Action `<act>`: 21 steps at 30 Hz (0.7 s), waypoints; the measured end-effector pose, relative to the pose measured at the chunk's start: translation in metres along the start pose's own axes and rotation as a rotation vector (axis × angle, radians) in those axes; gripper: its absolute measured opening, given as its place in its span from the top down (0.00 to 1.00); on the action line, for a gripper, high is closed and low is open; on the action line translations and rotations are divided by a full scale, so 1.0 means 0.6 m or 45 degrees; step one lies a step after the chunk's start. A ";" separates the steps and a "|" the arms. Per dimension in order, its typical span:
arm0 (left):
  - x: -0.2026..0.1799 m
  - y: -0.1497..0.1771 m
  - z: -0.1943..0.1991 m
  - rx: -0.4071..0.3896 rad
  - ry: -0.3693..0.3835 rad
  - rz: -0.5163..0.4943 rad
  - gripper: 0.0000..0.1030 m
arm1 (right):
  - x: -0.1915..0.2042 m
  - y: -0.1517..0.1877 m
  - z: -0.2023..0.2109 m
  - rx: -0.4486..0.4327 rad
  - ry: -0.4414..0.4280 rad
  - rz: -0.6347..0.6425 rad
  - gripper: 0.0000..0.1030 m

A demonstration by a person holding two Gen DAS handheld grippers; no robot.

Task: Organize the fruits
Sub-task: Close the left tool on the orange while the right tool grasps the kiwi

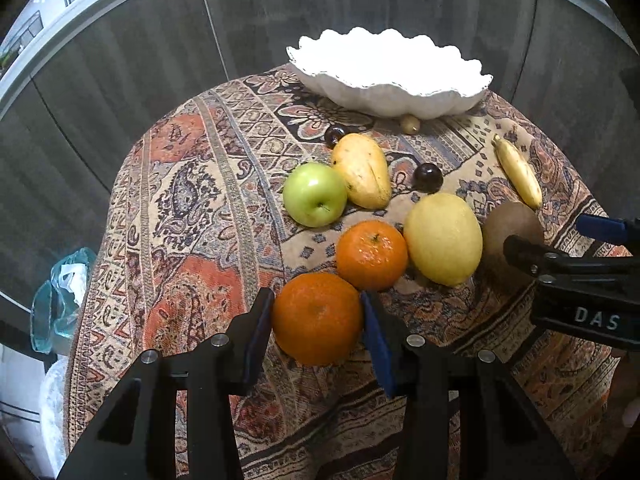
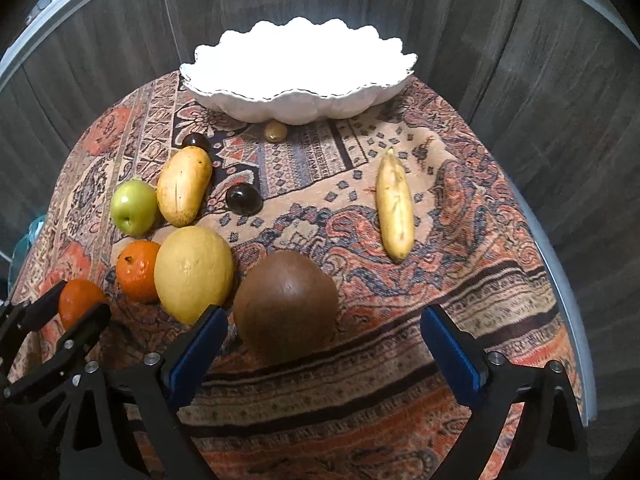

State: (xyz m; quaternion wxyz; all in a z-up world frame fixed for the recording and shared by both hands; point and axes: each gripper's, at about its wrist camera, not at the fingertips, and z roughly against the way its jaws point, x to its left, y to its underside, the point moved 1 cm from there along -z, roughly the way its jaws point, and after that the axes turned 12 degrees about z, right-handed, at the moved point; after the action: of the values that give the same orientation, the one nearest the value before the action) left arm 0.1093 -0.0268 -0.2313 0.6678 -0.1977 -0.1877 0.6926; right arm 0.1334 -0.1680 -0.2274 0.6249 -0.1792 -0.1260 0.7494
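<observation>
Gripping a near orange (image 1: 317, 317) between its blue pads, the left gripper (image 1: 318, 334) pinched the fruit at the front of the patterned tablecloth (image 1: 192, 240). The right gripper (image 2: 324, 344) stood spread wide, its fingers either side of a brown kiwi (image 2: 286, 306) without touching it. A second orange (image 1: 371, 254), a lemon (image 1: 443, 238), a green apple (image 1: 315, 194), a mango (image 1: 362, 170) and a banana (image 2: 394, 210) lay short of the white scalloped bowl (image 1: 400, 96).
</observation>
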 end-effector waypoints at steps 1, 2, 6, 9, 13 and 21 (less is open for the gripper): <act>0.002 -0.002 -0.002 0.003 0.001 0.005 0.58 | 0.001 -0.002 -0.004 0.006 -0.005 0.002 0.08; 0.003 -0.003 -0.003 0.004 0.001 0.009 0.58 | 0.001 -0.004 -0.007 0.012 -0.004 0.002 0.09; 0.007 -0.007 -0.008 0.007 -0.001 0.021 0.58 | 0.004 -0.009 -0.020 0.026 -0.020 0.002 0.10; 0.010 -0.009 -0.011 0.014 -0.003 0.032 0.58 | 0.011 -0.013 -0.025 0.035 -0.034 0.010 0.10; 0.014 -0.010 -0.013 0.018 -0.003 0.040 0.58 | 0.013 -0.020 -0.028 0.022 -0.031 0.009 0.10; 0.007 -0.014 -0.009 0.008 0.013 0.027 0.58 | 0.010 -0.019 -0.045 0.059 -0.162 -0.039 0.19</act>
State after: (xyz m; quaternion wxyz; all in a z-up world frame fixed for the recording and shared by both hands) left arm 0.1192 -0.0225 -0.2317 0.6621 -0.2009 -0.1801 0.6992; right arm 0.1544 -0.1610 -0.2477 0.6310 -0.1147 -0.1506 0.7523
